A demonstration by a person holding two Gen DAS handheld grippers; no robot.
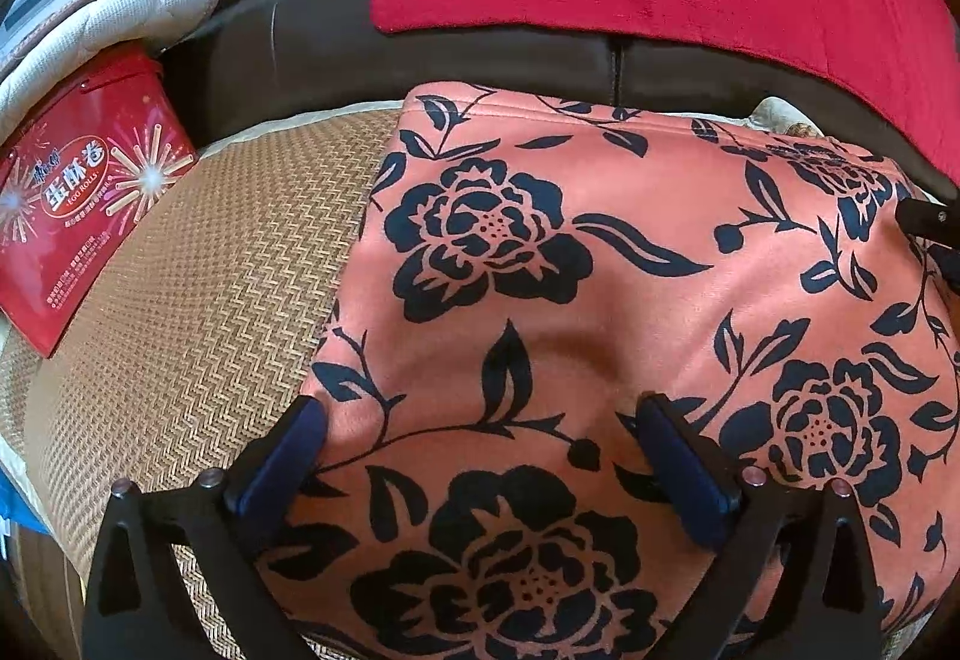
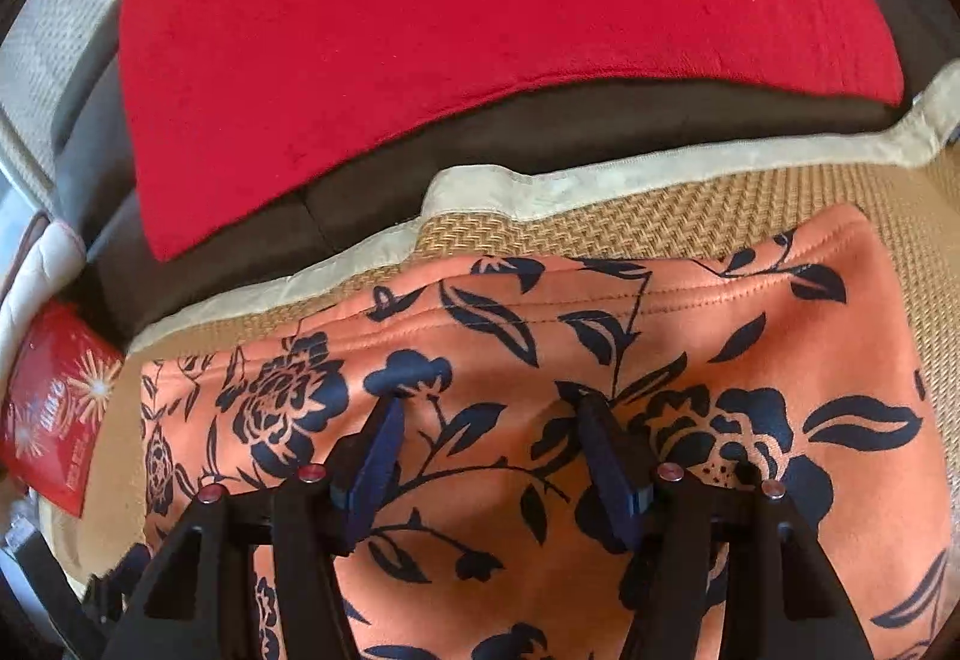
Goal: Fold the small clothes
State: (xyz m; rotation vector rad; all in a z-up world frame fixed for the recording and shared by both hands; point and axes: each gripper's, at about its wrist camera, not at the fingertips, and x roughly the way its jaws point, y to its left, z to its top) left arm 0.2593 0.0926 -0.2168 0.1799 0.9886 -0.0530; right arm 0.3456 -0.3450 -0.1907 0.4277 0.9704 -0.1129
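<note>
While a red snack box (image 1: pixel 78 192) is seen at the far left, the floral garment (image 1: pixel 600 300) is spread on the woven mat (image 1: pixel 210 300), with left gripper (image 1: pixel 480 420) jaws wide and right gripper (image 2: pixel 486 414) jaws partly parted, nothing gripped.

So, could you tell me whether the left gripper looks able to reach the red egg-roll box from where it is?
Probably yes: the left gripper is open over the floral garment, and only bare woven mat separates it from the red box.
</note>
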